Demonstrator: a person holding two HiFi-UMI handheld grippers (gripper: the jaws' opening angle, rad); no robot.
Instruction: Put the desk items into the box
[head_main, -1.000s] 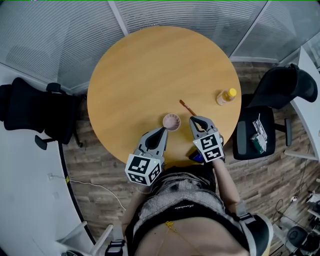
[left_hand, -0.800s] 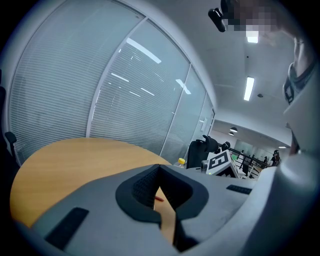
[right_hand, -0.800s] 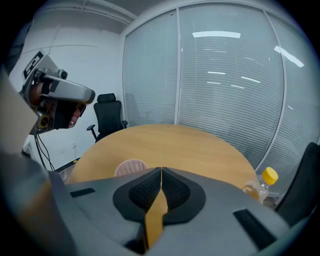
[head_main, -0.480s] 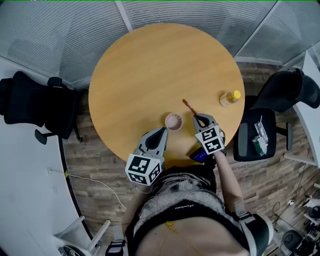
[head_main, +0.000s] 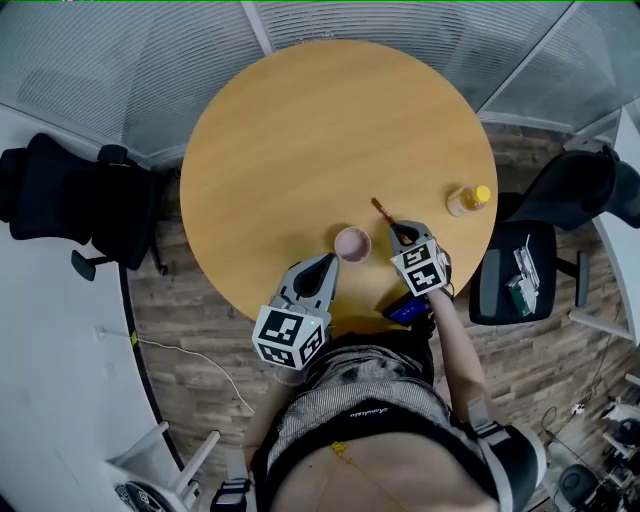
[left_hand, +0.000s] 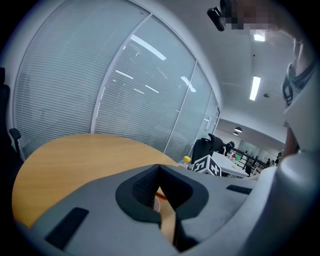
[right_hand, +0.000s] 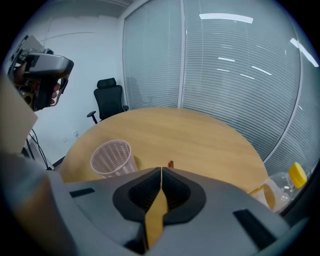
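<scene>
Pen (head_main: 381, 209) lies just right of and beyond pink mesh cup (head_main: 352, 243), its long axis slanting back toward right gripper (head_main: 400, 232), jaws pressed together, empty, at its near end. Left gripper (head_main: 326, 263) (also closed, empty) sits near-left of cup, farther off.

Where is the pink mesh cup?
In the head view the pink mesh cup stands on the table near its front edge, between the left gripper and right gripper.
</scene>
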